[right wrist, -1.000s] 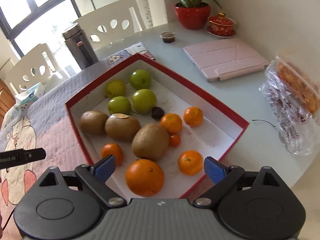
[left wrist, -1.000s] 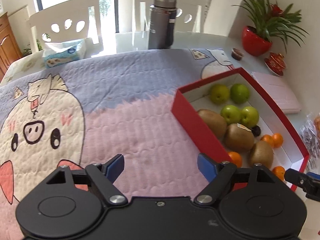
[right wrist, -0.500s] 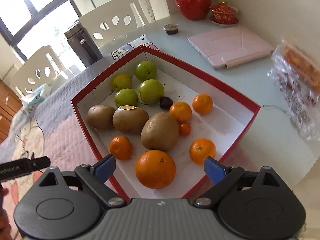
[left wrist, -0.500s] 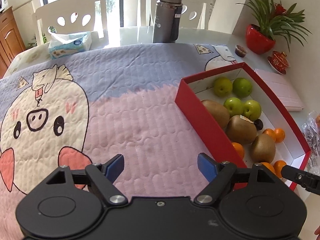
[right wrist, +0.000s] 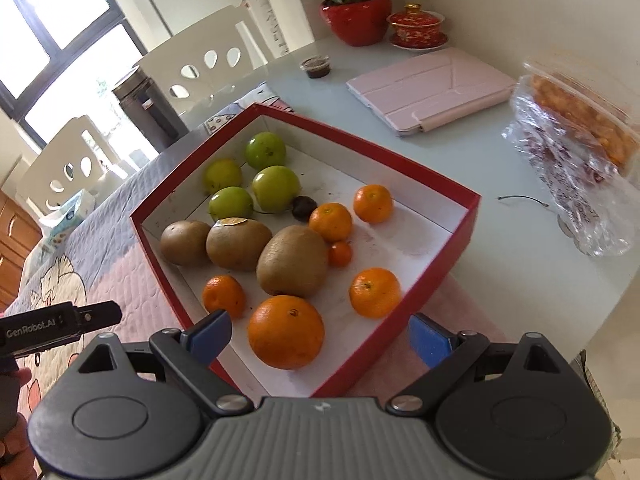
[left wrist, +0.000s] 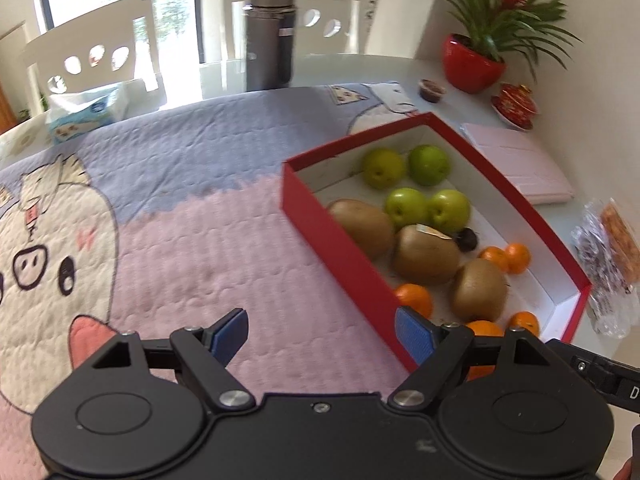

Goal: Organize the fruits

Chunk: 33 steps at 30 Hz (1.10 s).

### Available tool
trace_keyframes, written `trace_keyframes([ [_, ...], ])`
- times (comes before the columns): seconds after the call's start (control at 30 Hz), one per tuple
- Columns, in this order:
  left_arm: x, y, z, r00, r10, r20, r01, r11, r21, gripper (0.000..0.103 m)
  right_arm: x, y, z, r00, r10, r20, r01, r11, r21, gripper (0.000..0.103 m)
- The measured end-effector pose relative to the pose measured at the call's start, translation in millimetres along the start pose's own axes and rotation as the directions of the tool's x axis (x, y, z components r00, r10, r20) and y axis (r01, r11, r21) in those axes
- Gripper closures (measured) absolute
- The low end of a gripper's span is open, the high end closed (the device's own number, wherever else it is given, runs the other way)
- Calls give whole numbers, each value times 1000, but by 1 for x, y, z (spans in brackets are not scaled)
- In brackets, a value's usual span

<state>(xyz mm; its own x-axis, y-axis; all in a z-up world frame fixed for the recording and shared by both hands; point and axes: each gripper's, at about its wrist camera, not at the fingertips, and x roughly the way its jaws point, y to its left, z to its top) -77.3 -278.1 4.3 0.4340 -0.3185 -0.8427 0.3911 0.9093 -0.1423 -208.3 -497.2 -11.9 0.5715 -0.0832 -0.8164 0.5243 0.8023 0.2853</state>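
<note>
A red box (right wrist: 448, 258) with a white floor holds several green apples (right wrist: 276, 188), three kiwis (right wrist: 292, 266) and several oranges, the biggest orange (right wrist: 286, 332) at its near edge. The box also shows in the left wrist view (left wrist: 332, 240), on the right. My right gripper (right wrist: 318, 338) is open and empty, its fingertips either side of the big orange, a little above the box's near corner. My left gripper (left wrist: 324, 336) is open and empty over the pink quilt, its right fingertip (left wrist: 414, 334) by the box's left wall.
A pig-print quilt (left wrist: 180, 220) covers the table. A grey flask (left wrist: 270, 38), tissue pack (left wrist: 86, 112), red plant pot (left wrist: 472, 64), red lidded cup (right wrist: 416, 26), pink tablet case (right wrist: 432, 90) and plastic snack bag (right wrist: 580, 160) stand around the box. White chairs stand behind.
Both grippers have shifted a little closer to the box's near corner, and the left view has swung right toward the box. Both stay open and empty. The fruits have not moved.
</note>
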Motion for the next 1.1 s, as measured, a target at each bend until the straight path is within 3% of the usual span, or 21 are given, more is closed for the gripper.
trace_keyframes([
  [0.3,3,-4,5,1000,-14,-1,14,1000,9,7,-6,-6,2,1000,3,17,-3,1000,14,7],
  [0.67,6,3,3,999,39,-10,-39,999,-4,6,8,16,1,998,-53,-36,49,993,-108,7],
  [1.1,8,6,-1,999,33,-15,-33,999,-18,6,15,29,-1,997,-31,-71,19,985,-169,7],
])
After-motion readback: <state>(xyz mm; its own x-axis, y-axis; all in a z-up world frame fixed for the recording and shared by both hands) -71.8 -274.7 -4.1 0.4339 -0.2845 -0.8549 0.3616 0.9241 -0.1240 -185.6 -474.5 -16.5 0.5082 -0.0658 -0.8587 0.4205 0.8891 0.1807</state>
